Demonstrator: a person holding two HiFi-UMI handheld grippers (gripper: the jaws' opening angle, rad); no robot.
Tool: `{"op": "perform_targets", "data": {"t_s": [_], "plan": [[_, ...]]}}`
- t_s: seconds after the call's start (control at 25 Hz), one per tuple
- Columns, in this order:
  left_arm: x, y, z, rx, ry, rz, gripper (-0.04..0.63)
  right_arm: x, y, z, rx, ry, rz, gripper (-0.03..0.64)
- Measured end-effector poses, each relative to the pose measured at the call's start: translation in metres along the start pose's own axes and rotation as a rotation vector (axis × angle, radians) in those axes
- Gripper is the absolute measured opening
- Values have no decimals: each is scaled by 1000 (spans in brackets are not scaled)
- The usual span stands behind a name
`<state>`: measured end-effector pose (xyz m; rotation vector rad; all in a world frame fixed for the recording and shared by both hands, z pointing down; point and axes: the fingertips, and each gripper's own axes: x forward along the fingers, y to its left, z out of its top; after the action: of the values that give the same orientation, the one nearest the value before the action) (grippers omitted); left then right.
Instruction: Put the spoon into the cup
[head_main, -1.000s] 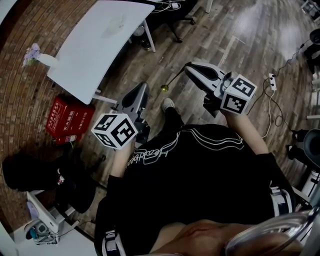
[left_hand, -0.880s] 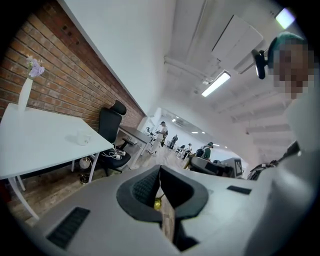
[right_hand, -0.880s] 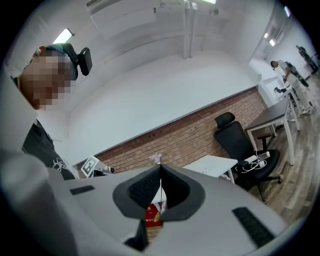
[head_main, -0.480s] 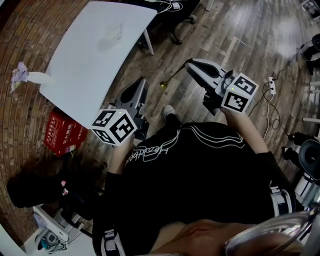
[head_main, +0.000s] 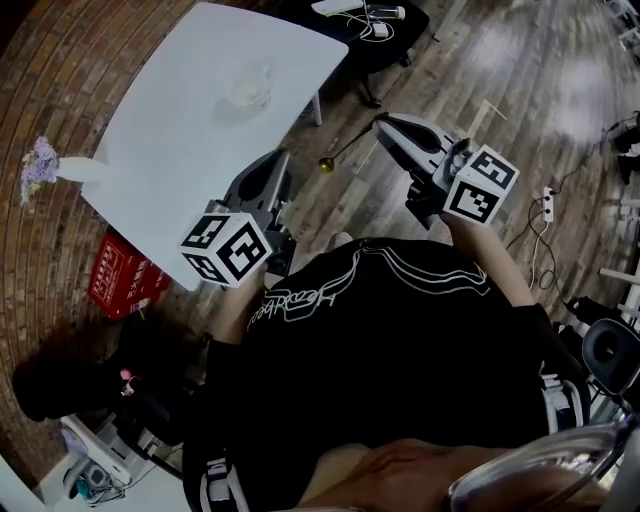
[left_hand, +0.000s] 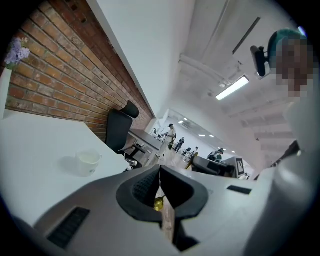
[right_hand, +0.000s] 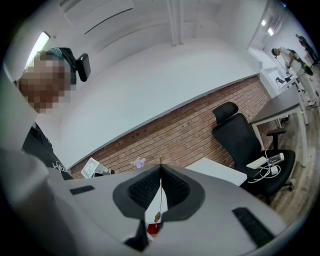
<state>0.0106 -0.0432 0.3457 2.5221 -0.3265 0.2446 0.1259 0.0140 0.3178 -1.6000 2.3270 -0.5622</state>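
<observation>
Right gripper view: the right claw (right_hand: 160, 167) is seen pinched shut on the thin handle of a gold-coloured spoon (right_hand: 158, 197). The handle's end just pokes out past the tips, and the small bowl hangs lower in the gap behind the pads. A brick wall (right_hand: 200, 130), a black office chair (right_hand: 240, 137) and a corner of the white surface (right_hand: 220, 172) are shown beyond.

In the head view the spoon (head_main: 350, 147) is held out from the right claw (head_main: 381, 123) above the wooden floor (head_main: 520, 60). It is slanted down toward the left, with its bowl between the two claws and off the edge of the surface (head_main: 180, 130). The left claw (head_main: 279, 160) is held just beside that edge, near the spoon's bowl but apart from it.

In the left gripper view the left claw (left_hand: 160, 170) is closed tip to tip with nothing gripped. The spoon's bowl (left_hand: 158, 204) is only glimpsed through the opening behind the tips.

A white cup (left_hand: 88, 161) is stood upright on the surface. In the head view the cup (head_main: 247, 92) is found toward the far side, well apart from the spoon.

A small vase of purple flowers (head_main: 50, 165) is set at the surface's left corner. A red box (head_main: 120, 285) lies on the floor below the near edge.
</observation>
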Motion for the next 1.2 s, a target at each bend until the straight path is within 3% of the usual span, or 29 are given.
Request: {"op": "perform_targets", "data": {"t_s": [0.44,0.92,1.2], "plan": [[11,54,32,-39,-32,94,4,71,-29,14,24,33,86,0],[32,120,77,-107,-121,278,5,164,-78,33,60,145,276,0],[42,162,103,-142,-163,343,5,224,-102,40,55,200,341,0]]}}
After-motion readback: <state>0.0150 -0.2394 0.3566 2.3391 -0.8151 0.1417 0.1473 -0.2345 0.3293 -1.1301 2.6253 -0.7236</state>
